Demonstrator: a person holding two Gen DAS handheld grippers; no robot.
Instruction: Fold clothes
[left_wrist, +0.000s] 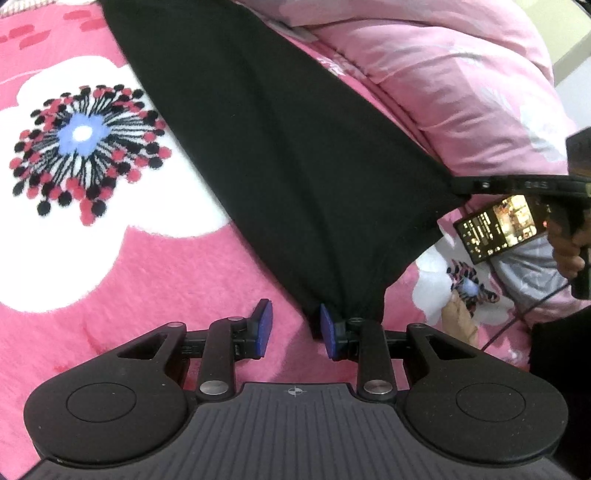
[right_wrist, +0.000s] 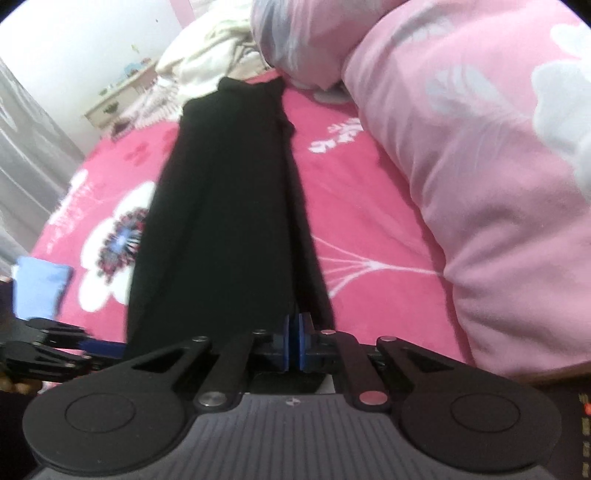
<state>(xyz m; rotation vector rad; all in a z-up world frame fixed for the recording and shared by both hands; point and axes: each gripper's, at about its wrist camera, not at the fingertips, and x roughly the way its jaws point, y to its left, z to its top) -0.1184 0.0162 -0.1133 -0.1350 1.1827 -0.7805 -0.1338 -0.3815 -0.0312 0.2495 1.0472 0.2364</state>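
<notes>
A long black garment (left_wrist: 280, 147) lies stretched over a pink flowered blanket (left_wrist: 110, 258). My left gripper (left_wrist: 295, 328) is open, and only pink blanket shows between its blue pads. The garment's near corner drapes over the tip of its right finger (left_wrist: 328, 332). At the right edge of the left wrist view, my right gripper (left_wrist: 458, 186) pulls another corner taut. In the right wrist view, the right gripper (right_wrist: 294, 339) has its pads pressed together on the edge of the garment (right_wrist: 221, 221), which runs away toward the far end of the bed. The left gripper (right_wrist: 92, 350) shows at lower left.
A bulky pink duvet (right_wrist: 480, 184) is piled along the right side of the bed. A lit phone (left_wrist: 498, 225) with a cable lies on the blanket near the right gripper. A folded blue cloth (right_wrist: 40, 288) sits at the left. A bedside table (right_wrist: 118, 99) stands beyond the bed.
</notes>
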